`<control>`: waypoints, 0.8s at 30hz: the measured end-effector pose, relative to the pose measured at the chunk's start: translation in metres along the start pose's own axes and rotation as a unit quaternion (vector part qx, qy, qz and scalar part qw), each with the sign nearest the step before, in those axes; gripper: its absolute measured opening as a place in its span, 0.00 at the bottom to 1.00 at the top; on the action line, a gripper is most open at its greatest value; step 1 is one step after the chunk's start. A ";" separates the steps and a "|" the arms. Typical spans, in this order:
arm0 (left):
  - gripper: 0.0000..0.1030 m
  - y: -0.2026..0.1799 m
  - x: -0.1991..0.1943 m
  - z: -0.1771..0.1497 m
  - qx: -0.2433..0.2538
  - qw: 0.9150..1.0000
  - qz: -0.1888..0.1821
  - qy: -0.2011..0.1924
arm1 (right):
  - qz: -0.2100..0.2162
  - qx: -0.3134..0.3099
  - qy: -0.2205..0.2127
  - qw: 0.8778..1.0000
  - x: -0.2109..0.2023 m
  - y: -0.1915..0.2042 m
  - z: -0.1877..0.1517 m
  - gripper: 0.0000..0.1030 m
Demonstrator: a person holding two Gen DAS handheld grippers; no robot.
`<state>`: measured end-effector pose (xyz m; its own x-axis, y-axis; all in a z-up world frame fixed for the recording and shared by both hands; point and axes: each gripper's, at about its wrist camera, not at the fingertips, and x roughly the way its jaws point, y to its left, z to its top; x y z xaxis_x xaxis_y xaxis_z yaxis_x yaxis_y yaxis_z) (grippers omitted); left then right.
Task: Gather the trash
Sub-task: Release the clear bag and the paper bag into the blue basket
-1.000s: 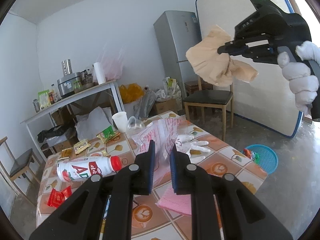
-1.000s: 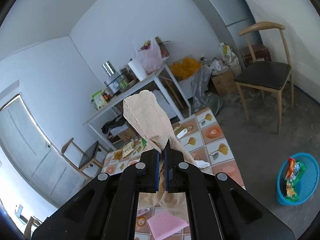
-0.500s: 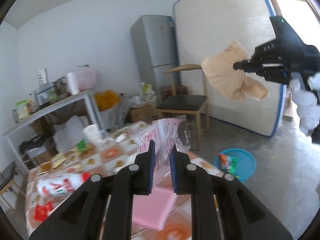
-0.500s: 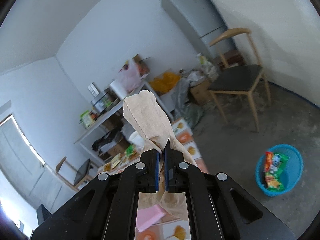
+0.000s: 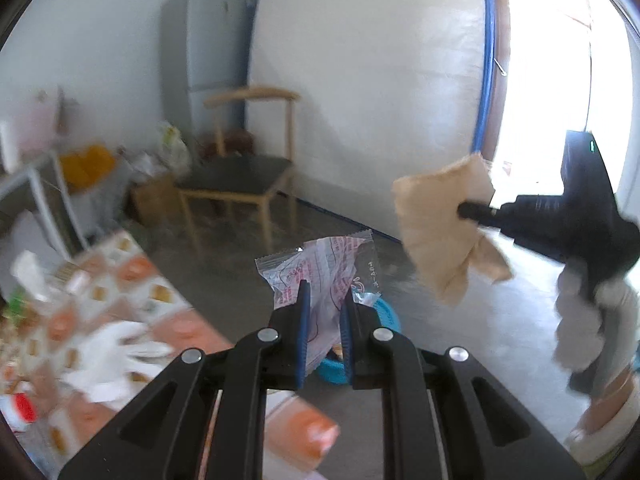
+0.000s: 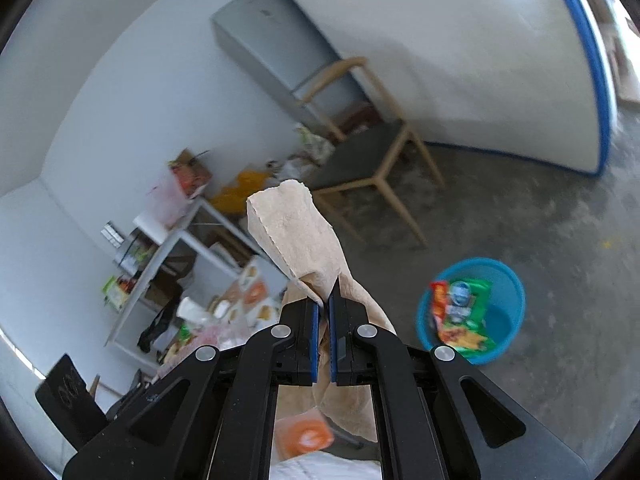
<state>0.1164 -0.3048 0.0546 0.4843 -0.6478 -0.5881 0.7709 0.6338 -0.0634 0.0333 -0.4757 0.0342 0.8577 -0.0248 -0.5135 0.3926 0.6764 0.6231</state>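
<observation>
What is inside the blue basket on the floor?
The blue basket holds colourful snack wrappers, red, green and yellow. What lies beneath them is covered; part of the bottom shows bare.

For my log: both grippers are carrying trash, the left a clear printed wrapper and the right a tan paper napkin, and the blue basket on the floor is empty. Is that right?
Not quite: the blue basket already holds several snack wrappers, as the right wrist view shows. The rest stands.

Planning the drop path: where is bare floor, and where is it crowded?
Bare concrete floor lies between the wooden chair and the blue plastic basket, and right of the basket. Crowded: boxes and bags under the white shelf table, and the basket, which holds snack wrappers.
</observation>
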 end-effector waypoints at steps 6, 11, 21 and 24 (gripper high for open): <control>0.13 0.000 0.104 0.013 -0.073 0.987 -0.076 0.123 | -0.063 0.034 0.015 0.997 0.032 -0.044 -0.012 0.03; 0.13 0.000 0.191 0.009 -0.093 0.969 -0.069 0.217 | -0.108 0.062 0.040 0.991 0.072 -0.085 -0.024 0.03; 0.13 0.002 0.320 -0.002 -0.126 0.945 -0.053 0.296 | -0.178 0.115 0.089 0.973 0.161 -0.151 -0.030 0.06; 0.15 0.000 0.344 -0.004 -0.129 0.944 -0.044 0.300 | -0.186 0.118 0.101 0.970 0.179 -0.164 -0.026 0.18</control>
<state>0.2811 -0.5261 -0.1514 0.0428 -0.3959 -0.9173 0.6325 0.7214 -0.2819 0.1140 -0.5720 -0.1757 0.5688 -0.0752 -0.8190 0.7484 0.4605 0.4774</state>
